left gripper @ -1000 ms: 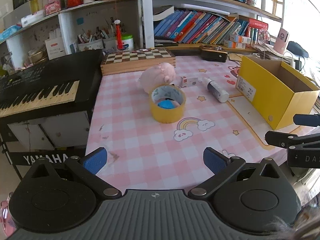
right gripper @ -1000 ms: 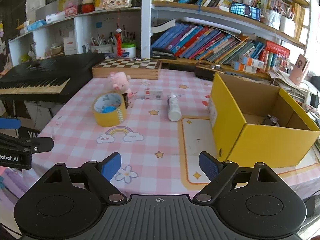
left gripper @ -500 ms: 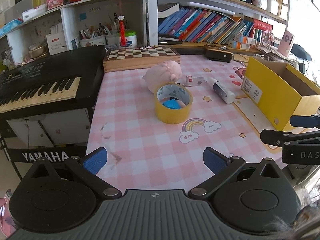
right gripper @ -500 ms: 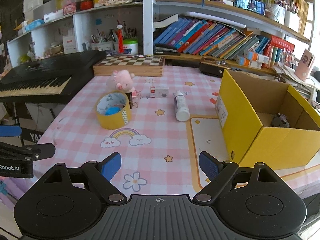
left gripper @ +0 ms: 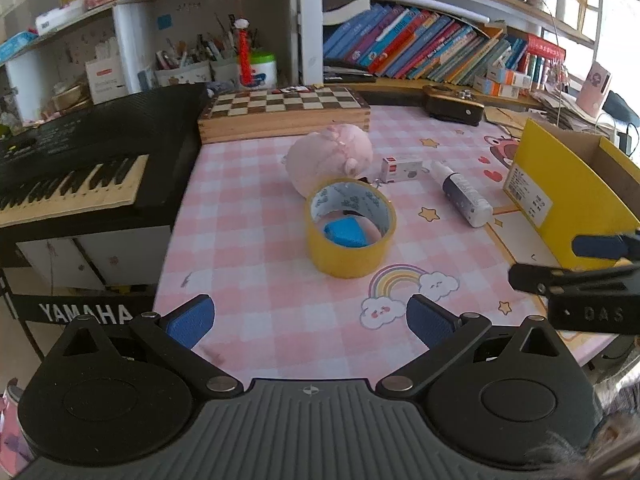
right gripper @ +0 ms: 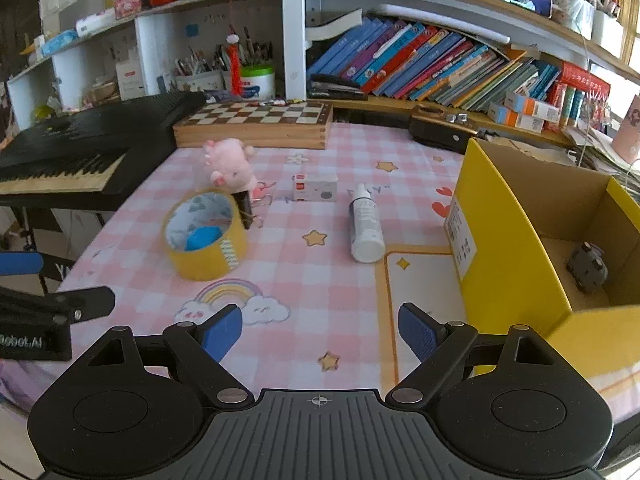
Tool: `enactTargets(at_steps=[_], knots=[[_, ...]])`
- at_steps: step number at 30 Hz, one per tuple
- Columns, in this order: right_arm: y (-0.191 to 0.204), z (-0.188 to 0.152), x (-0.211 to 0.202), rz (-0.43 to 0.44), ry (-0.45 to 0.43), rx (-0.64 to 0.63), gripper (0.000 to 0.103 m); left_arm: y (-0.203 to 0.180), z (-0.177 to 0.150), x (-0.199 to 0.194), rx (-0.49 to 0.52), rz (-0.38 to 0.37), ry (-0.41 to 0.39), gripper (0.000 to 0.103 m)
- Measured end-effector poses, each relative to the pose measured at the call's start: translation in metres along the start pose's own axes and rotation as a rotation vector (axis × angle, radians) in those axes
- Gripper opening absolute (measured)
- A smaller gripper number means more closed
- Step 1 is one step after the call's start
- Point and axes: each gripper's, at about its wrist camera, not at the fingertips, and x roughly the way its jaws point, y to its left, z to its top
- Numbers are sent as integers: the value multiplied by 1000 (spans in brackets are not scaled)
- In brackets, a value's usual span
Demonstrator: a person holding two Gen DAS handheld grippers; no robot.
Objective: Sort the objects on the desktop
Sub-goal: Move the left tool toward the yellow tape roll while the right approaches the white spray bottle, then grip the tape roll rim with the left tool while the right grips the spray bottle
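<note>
1. The left gripper (left gripper: 310, 318) hangs over the near edge of the pink checked tablecloth (left gripper: 272, 280); its two blue fingers (left gripper: 191, 320) stand wide apart and hold nothing.
2. The right gripper (right gripper: 320, 330) is also wide, with nothing between its blue fingers (right gripper: 418, 332). It is low over the near part of the cloth, and its side shows at the right edge of the left wrist view.
3. Straight ahead of the left gripper stands the yellow tape roll (left gripper: 350, 228), flat on the cloth with its hole up. A small blue object (left gripper: 346, 232) lies inside the ring.
4. Just behind the roll, and touching it as far as I can see, sits the pink plush toy (left gripper: 330, 154).
5. Ahead of the right gripper, a little to its right, the white bottle (right gripper: 365, 224) lies on its side, with the narrow end pointing away from the gripper.
6. Beyond the bottle, a little to the left of it, lies a small white box (right gripper: 314, 187).
7. To the right of the right gripper, near it, stands the open yellow cardboard box (right gripper: 504, 240). A small dark object (right gripper: 587, 270) lies on its floor; what it is, I cannot tell.
8. Far ahead of both grippers lies the wooden chessboard box (left gripper: 284, 114); to the left of the left gripper is the black keyboard (left gripper: 80, 160).
</note>
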Motion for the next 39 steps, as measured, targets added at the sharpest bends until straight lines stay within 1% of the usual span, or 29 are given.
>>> enactTargets(at_steps=[3,10,16,22,28,33,36,39], knots=[[-6,6,14,1,9,9,88,-6,7,12,13,5,6,103],[-19,26,50,7,34,13,87,-15,25,50,4,29,37,103],[-29,46,85,23,70,31,87,-26,40,79,42,31,50,103],[-35,57,114,32,99,19,87,-26,52,102,28,18,69,103],[-38,61,138,43,138,14,87,-34,54,123,55,6,107,98],[-36,60,153,52,181,0,86,-37,52,135,67,7,139,87],[-34,58,156,51,170,-18,86,-36,50,141,50,-10,158,81],[-32,59,158,57,154,-24,82,-35,49,142,37,-13,156,80]])
